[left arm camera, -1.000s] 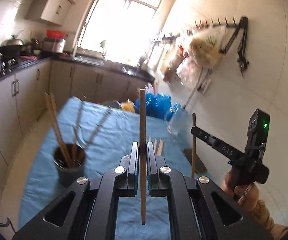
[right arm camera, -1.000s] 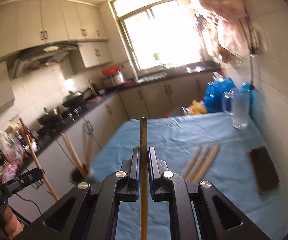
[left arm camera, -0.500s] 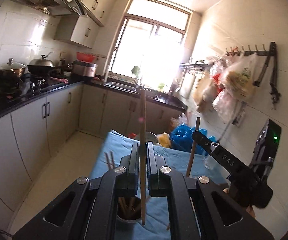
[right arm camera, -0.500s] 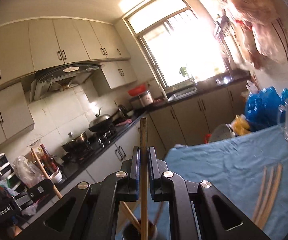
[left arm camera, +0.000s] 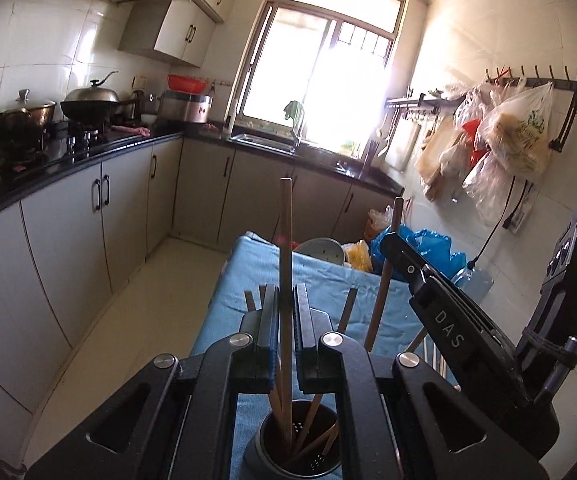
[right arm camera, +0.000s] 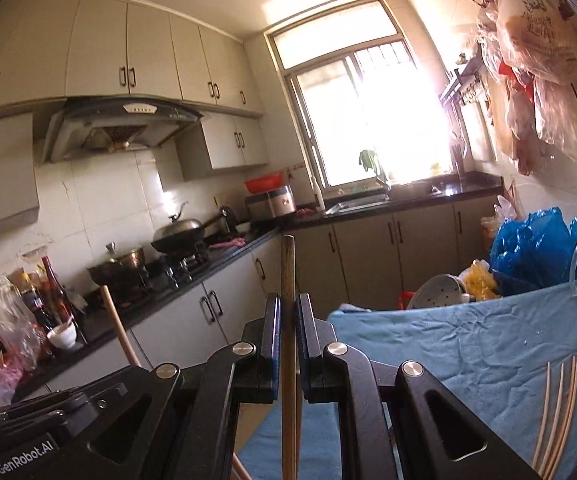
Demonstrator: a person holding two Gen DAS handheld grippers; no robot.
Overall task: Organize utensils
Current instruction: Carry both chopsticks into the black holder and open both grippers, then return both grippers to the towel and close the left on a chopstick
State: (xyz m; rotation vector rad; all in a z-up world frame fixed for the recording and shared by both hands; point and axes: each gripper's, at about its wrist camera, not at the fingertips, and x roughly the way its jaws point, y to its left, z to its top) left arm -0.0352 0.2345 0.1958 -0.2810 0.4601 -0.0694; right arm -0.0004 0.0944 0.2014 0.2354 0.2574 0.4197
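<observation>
Kitchen tabletop [left arm camera: 248,264] is carrying the holder [left arm camera: 294,458]; both grippers' fingers are pinching upright chopsticks [left arm camera: 285,280] and could be colliding above it, missing the opening.

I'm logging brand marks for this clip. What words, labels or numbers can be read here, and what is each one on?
"DAS": on the side of the right gripper, seen from the left wrist.
"GenRobot.AI": on the body of the left gripper, at the lower left of the right wrist view.
Print on the hanging plastic bag: too blurred to read.
</observation>
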